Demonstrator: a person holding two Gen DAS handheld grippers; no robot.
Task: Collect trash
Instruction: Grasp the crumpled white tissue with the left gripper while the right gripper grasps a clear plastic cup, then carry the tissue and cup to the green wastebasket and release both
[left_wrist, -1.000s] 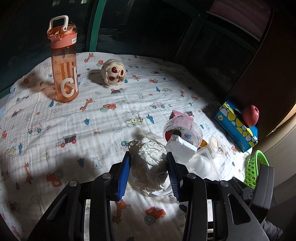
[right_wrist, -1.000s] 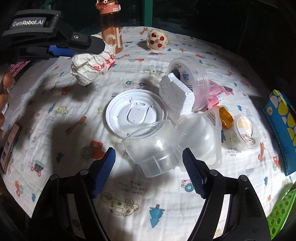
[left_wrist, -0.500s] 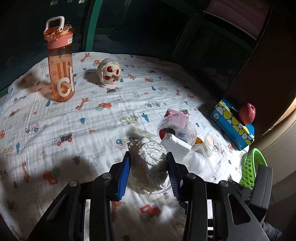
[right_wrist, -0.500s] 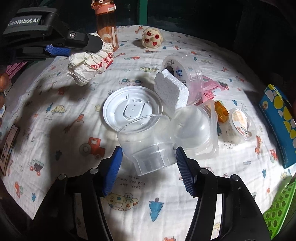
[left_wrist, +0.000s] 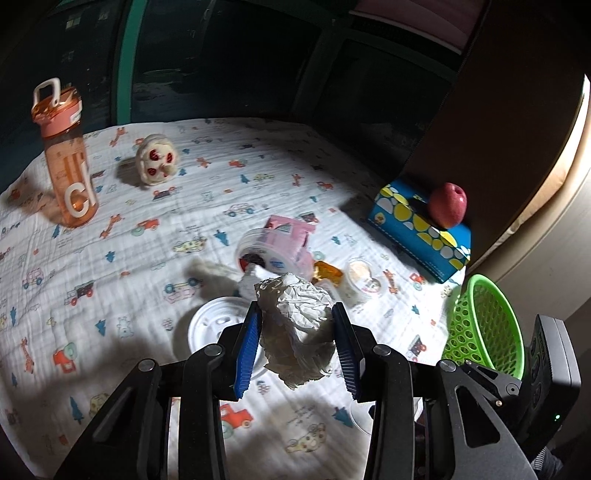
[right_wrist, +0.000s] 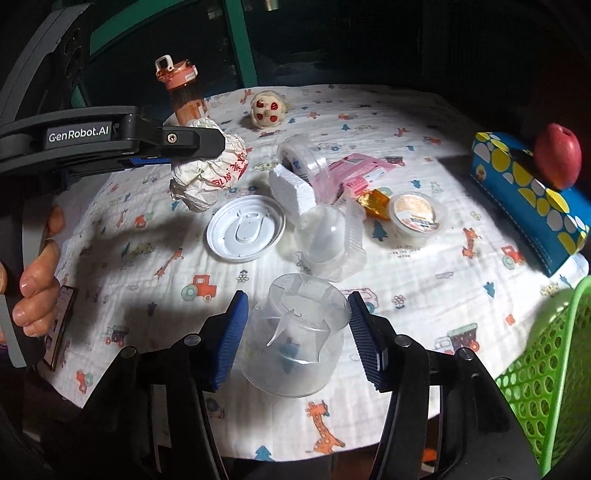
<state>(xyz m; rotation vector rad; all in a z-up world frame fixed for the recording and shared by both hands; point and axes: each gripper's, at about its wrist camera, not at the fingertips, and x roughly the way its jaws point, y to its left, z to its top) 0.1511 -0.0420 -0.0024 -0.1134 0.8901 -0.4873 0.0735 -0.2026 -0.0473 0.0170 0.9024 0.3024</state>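
Clear plastic fills the right gripper (right_wrist: 293, 338): a see-through cup (right_wrist: 295, 334) sits between its blue pads, jaws closing on it, the left pad against the cup wall and the right at its rim, the cup lifted off the cloth. Its mouth faces away from the camera, its long axis running along the fingers. The green basket (right_wrist: 546, 373), the likely drop point, stands at the table's near right edge, just right of this gripper and lower, so the right hand is the nearer of the two to it.

To the left, the left gripper (left_wrist: 295, 347) is clamped on a crumpled paper wad (left_wrist: 295, 332), held in the air above the cloth (left_wrist: 147, 258). From that view the basket lies to the right, beyond the right gripper's body, so this hand would have to cross over or wait.

Trash still on the cloth sits mid-table: a white lid (right_wrist: 245, 232) lying flat, a clear clamshell (right_wrist: 328, 243) touching a foam block (right_wrist: 291, 194), a tipped tub (right_wrist: 303, 158) on a pink wrapper (right_wrist: 358, 175), a gold wrapper (right_wrist: 375, 201) and a small sealed cup (right_wrist: 415, 218). Further off stand an orange bottle (left_wrist: 64, 155) at far left and a round toy (left_wrist: 155, 164) beside it. A blue box (right_wrist: 532, 195) with an apple (right_wrist: 557, 155) on top lies at right, beyond the basket and clear of the short path to it.
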